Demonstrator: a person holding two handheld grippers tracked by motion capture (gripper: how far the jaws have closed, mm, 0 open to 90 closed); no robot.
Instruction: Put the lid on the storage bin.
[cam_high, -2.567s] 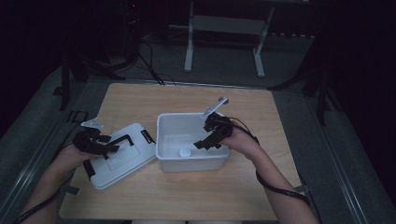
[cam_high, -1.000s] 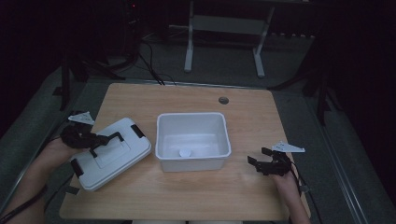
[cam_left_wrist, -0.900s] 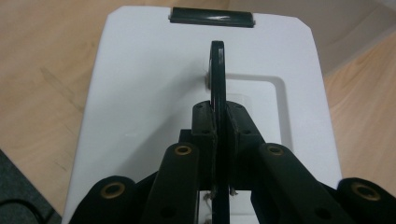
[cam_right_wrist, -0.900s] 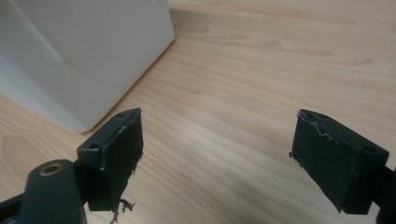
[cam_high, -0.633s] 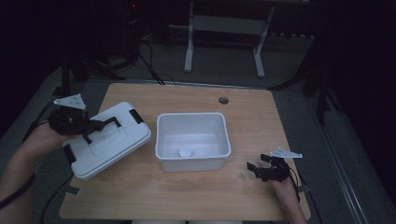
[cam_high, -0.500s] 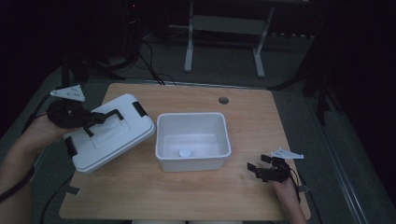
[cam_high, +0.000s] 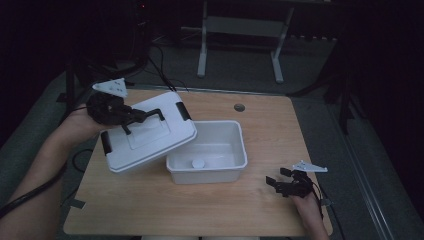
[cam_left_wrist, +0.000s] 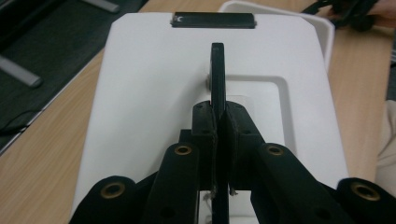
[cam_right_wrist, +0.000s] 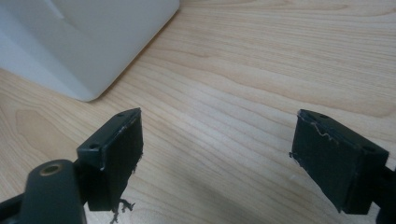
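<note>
A white lid (cam_high: 150, 132) with black clips and a black handle (cam_left_wrist: 217, 74) hangs tilted in the air, its right edge over the left rim of the open white bin (cam_high: 239, 150). My left gripper (cam_high: 131, 116) is shut on that handle, and in the left gripper view its pads (cam_left_wrist: 205, 126) press the handle from both sides. A small white round thing (cam_high: 198, 163) lies on the bin's floor. My right gripper (cam_high: 274, 182) rests low over the table to the right of the bin, jaws wide open with bare wood between them (cam_right_wrist: 215, 149).
The wooden table (cam_high: 250, 210) has a dark round hole (cam_high: 239, 107) near its far edge. A corner of the bin (cam_right_wrist: 88, 42) lies just ahead of the right gripper. Cables and a metal stand base (cam_high: 240, 30) sit on the floor beyond.
My left gripper has lifted the lid off the table and carried it up and right, over the bin's left rim. The right gripper has stayed near the table's right front.
</note>
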